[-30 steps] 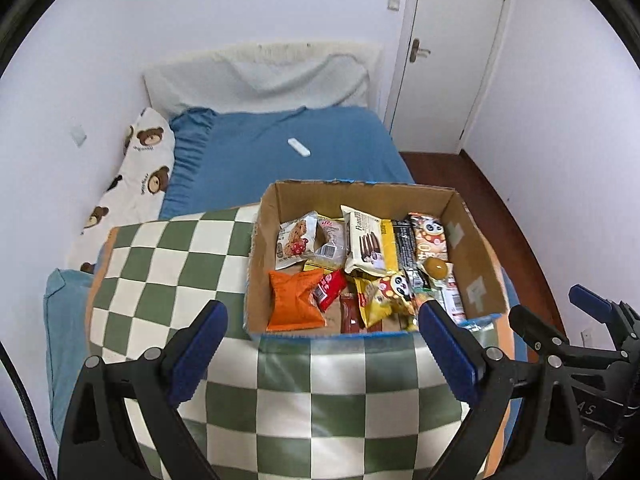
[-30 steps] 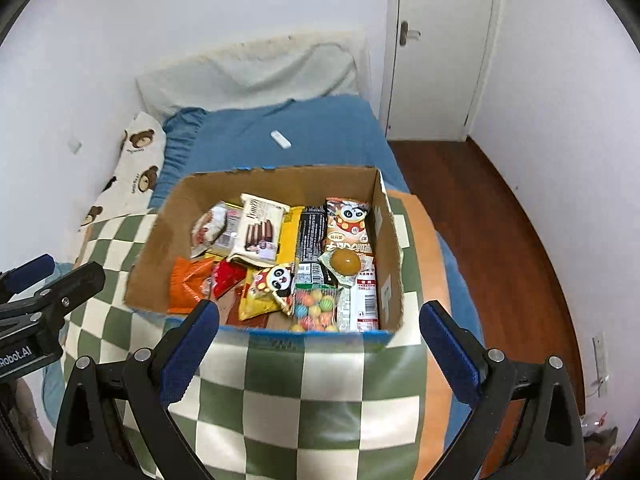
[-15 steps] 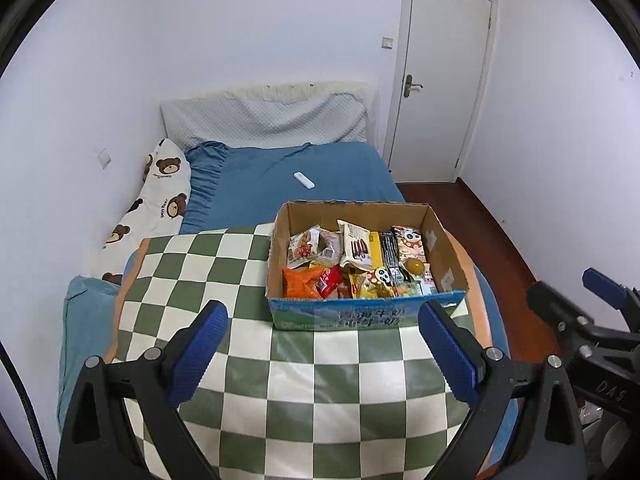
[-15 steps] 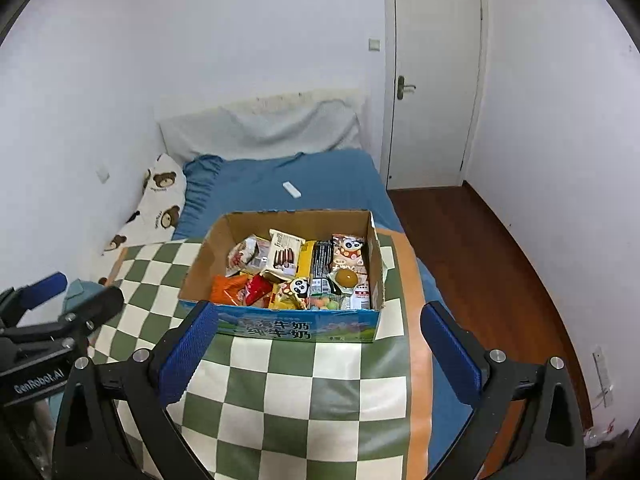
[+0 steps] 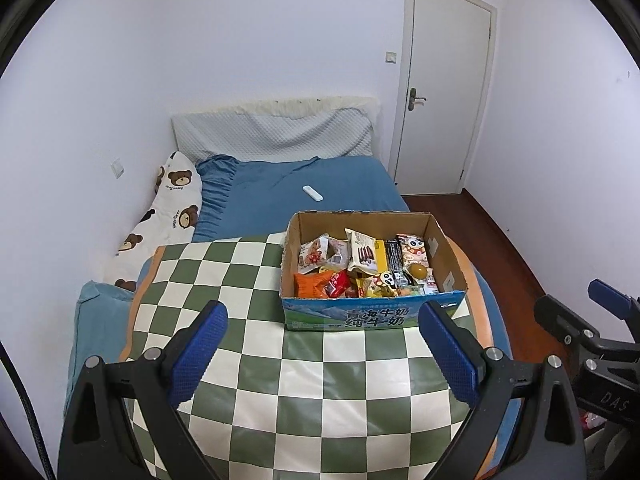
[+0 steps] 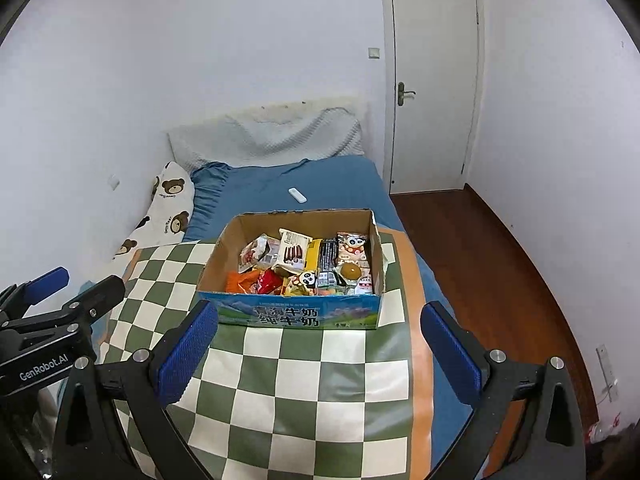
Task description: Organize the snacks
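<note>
Cardboard open-topped box (image 5: pixel 372 316) full of snack packets (image 5: pixel 362 254), we are holding our left gripper (image 5: pixel 326 354) and right gripper (image 6: pixel 318 352) before it, jaws wide apart, gripping nothing.

A blue bed (image 5: pixel 344 184) carries a green-and-white checked cloth (image 5: pixel 320 384) near, a white remote (image 5: pixel 312 193) far, and a bear-print pillow (image 5: pixel 168 212) left; a cardboard box (image 5: pixel 368 318) sits on the cloth.

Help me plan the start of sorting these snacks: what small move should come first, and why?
Probably bring the left hand-held gripper forward toward the cardboard box. Both hand-held grippers, the right one included, are open, hold nothing and hang short of the box, while every snack, such as the orange packet at the near left, lies inside on the checkered cloth.
</note>
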`<state>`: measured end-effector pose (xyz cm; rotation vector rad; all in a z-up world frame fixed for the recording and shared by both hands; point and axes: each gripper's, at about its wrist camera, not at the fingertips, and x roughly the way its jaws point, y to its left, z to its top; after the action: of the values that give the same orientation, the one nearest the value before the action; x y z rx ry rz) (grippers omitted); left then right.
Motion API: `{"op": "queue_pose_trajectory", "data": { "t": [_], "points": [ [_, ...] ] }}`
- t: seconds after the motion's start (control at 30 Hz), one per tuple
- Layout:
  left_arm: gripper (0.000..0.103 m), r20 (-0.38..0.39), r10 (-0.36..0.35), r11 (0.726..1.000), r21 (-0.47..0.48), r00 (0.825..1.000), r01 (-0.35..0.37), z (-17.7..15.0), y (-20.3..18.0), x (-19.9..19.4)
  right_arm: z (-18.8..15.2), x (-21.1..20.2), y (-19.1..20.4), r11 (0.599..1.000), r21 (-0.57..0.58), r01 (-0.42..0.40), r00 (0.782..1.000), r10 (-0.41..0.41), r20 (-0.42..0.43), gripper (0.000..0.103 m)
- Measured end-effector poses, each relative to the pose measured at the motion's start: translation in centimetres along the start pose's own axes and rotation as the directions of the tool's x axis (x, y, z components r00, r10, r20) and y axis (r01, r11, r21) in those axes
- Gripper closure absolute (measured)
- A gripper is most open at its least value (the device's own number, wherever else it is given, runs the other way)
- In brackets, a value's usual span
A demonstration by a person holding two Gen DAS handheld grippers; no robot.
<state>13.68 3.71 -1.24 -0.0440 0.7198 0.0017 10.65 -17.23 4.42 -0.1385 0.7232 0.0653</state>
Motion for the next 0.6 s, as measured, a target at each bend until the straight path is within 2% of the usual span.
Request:
{"op": "queue_pose_trajectory", "data": {
  "t": [0.4, 0.6],
  "points": [
    [0.003, 0.001, 0.034, 0.999, -0.011, 0.999, -0.034, 0.9, 0.0, 3.3, 0.5, 3.0, -0.7, 0.999, 0.007, 0.033, 0.999, -0.034, 0.013, 0.000],
    [0.003, -0.012, 0.051, 0.999, -0.018, 0.999, -0.051, 1.7, -0.4, 6.4, 0.9, 6.4, -1.1, 0.999, 0.014, 0.052, 0.999, -0.052, 0.004, 0.000]
  ]
}}
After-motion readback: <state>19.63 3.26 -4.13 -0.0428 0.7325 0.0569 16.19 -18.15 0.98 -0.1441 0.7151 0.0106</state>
